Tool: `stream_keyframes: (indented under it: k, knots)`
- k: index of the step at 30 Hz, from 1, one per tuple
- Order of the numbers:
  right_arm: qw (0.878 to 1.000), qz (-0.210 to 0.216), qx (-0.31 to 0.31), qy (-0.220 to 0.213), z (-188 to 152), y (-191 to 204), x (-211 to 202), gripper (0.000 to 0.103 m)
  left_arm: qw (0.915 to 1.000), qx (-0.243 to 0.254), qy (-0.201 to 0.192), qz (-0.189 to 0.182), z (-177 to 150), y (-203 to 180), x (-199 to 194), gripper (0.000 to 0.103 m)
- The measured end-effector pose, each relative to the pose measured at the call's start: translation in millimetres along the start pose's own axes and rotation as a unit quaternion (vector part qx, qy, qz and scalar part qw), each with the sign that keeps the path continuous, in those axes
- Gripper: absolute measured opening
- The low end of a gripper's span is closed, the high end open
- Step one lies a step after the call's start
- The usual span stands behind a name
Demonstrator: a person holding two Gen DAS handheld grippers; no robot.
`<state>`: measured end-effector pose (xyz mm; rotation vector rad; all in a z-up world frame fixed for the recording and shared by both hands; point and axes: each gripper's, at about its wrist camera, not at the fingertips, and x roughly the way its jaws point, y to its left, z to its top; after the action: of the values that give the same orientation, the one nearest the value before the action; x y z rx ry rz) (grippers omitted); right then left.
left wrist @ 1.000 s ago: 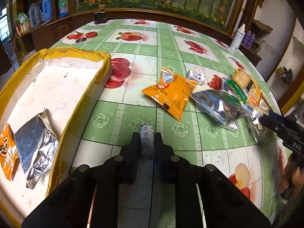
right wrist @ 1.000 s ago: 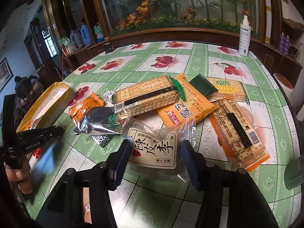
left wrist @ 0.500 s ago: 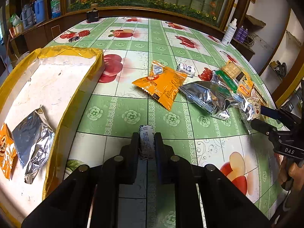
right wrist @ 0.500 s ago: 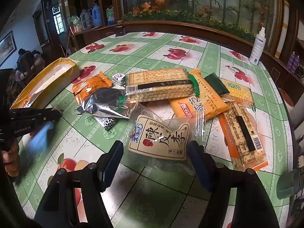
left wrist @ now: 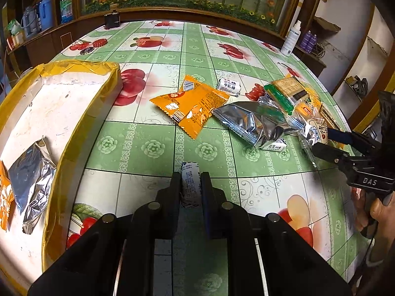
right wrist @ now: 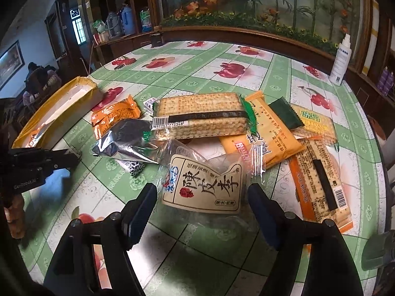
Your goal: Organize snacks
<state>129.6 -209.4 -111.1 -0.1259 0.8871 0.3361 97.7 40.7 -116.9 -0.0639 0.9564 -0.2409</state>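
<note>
Our left gripper [left wrist: 190,187] pinches a small candy [left wrist: 189,180]; our right gripper [right wrist: 201,197] spreads wide around the plum bag [right wrist: 205,187].

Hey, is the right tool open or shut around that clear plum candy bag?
Open. The right tool has its fingers spread wide on either side of the clear bag, which lies on the table between them, not pinched.

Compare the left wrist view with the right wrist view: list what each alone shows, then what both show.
Left wrist only: left claw shut on a small candy; foil pack lying in the box.
Right wrist only: right claw open around the clear plum bag; barcoded cracker pack at right.
Both: yellow box, orange pack, spray bottle.
</note>
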Motion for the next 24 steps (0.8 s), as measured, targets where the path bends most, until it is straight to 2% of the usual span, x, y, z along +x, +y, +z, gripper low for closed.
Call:
stream_keyframes:
  k: [2, 4, 7, 10, 13, 17, 20, 23, 24]
  knots:
    - [1.0, 0.011, 0.016, -0.002, -4, -2, -4, 0.079, 1.0, 0.001, -0.001, -0.001, 0, 0, 0, 0.013]
    - [1.0, 0.001, 0.024, -0.011, -6, -4, -8, 0.079, 1.0, 0.0, -0.001, -0.003, 0, 1, 0, 0.013]
    - [1.0, 0.006, 0.008, -0.027, -1, -3, -12, 0.082, 0.9999, -0.004, 0.001, -0.01, 0, 3, -1, 0.013]
    - [0.996, 0.042, -0.062, -0.043, 6, 9, -18, 0.083, 0.9999, -0.007, 0.002, -0.015, 0, 4, -1, 0.013]
    - [0.986, 0.055, -0.15, -0.05, 12, 26, -22, 0.088, 0.9999, -0.006, 0.001, -0.013, 0, 3, -1, 0.013]
    - [0.976, 0.044, -0.211, 0.002, 20, 35, 3, 0.089, 0.9999, -0.005, 0.003, -0.01, 1, 2, 0, 0.013]
    - [0.969, 0.063, -0.237, 0.041, 18, 31, 21, 0.089, 0.9998, -0.009, 0.004, -0.015, 1, 4, 0, 0.013]
    - [0.963, 0.083, -0.238, 0.096, 10, 29, 34, 0.089, 0.9998, -0.011, 0.004, -0.018, 1, 5, 0, 0.013]
    - [0.965, 0.095, -0.223, 0.098, 7, 26, 33, 0.089, 0.9998, -0.01, 0.002, -0.018, 1, 4, 0, 0.013]
